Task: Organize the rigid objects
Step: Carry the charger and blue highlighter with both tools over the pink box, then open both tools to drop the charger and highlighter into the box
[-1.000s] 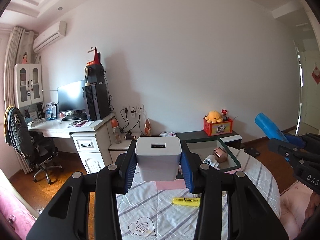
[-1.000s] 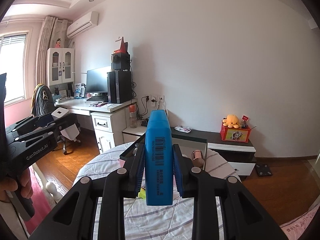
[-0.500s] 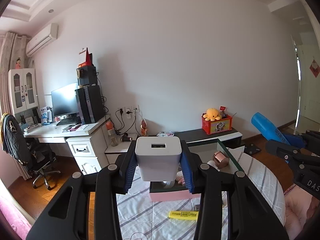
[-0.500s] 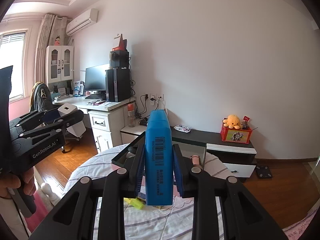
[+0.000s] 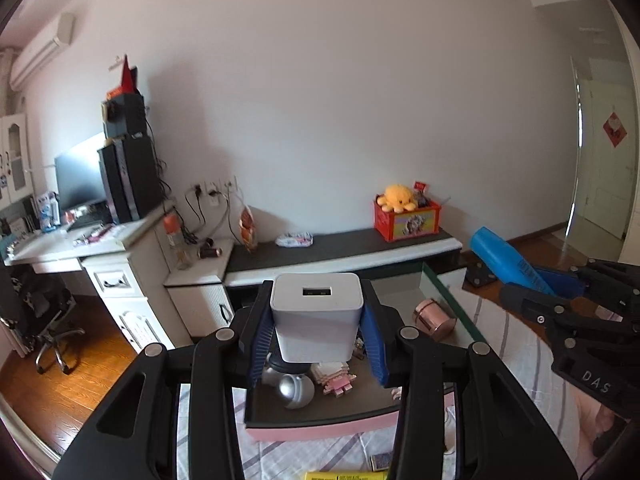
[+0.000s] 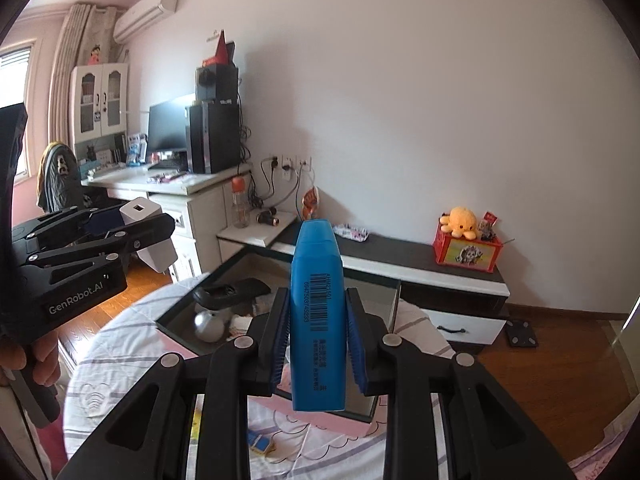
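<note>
Now, on the left wrist view, your left gripper (image 5: 318, 330) pinches the white charger (image 5: 316, 320) above the pink-edged box (image 5: 320, 430). On the right wrist view, your right gripper (image 6: 318, 338) clamps the blue highlighter (image 6: 318, 320) upright over that box (image 6: 332, 420).

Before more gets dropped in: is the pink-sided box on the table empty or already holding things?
Already holding things. The box contains a silver ball, a pink block figure and a rose-gold cylinder.
</note>
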Motion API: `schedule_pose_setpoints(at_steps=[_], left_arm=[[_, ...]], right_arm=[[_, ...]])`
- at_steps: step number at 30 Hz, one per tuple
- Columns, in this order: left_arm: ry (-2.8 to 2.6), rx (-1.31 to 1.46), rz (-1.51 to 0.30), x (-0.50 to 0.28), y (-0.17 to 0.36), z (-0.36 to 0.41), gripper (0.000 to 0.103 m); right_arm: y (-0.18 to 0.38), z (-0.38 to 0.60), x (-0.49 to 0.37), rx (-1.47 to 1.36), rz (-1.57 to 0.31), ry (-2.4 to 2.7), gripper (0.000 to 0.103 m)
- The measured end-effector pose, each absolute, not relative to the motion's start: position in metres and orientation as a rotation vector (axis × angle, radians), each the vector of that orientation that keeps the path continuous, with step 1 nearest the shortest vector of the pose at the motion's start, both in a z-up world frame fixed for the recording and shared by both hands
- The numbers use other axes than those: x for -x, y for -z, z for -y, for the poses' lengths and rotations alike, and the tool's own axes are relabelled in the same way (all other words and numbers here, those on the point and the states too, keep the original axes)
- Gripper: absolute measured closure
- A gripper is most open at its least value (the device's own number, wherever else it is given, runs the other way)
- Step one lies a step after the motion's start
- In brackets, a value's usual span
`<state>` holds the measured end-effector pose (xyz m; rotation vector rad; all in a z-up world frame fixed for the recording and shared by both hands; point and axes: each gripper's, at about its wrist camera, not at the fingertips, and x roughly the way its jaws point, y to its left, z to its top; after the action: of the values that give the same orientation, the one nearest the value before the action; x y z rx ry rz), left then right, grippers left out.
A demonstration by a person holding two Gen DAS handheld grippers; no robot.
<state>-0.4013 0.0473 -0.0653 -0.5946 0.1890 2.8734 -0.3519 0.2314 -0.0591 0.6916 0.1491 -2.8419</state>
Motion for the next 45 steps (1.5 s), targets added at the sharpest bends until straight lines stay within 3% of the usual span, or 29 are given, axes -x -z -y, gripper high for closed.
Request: schedule_pose_setpoints(at_steps=[10, 22, 26, 36, 45], left_arm=[[-2.783, 0.85, -0.223, 0.478, 0.141, -0.08, 0.062], [-2.759, 0.877, -0.23, 0.481, 0.169, -0.083, 0.06], [-2.767, 0.869, -0.189, 0.477, 0.172, -0.076, 0.036], [-2.81, 0.839, -0.196, 0.471, 0.172, -0.072, 0.015], [-2.826, 0.839, -0.214, 0.471, 0.173, -0.07, 0.005]], right_arm=[[0.134, -0.24, 0.424, -0.949, -0.143, 2.826, 0.076], [0.167, -0.242, 0.443, -1.061, -0.162, 2.843, 0.076], [0.17, -0.243, 0.442, -1.048, -0.15, 2.857, 0.076], [0.176, -0.241, 0.44, -1.021, -0.139, 2.864, 0.076], [0.175, -0.238, 0.438, -0.99, -0.143, 2.884, 0.073]])
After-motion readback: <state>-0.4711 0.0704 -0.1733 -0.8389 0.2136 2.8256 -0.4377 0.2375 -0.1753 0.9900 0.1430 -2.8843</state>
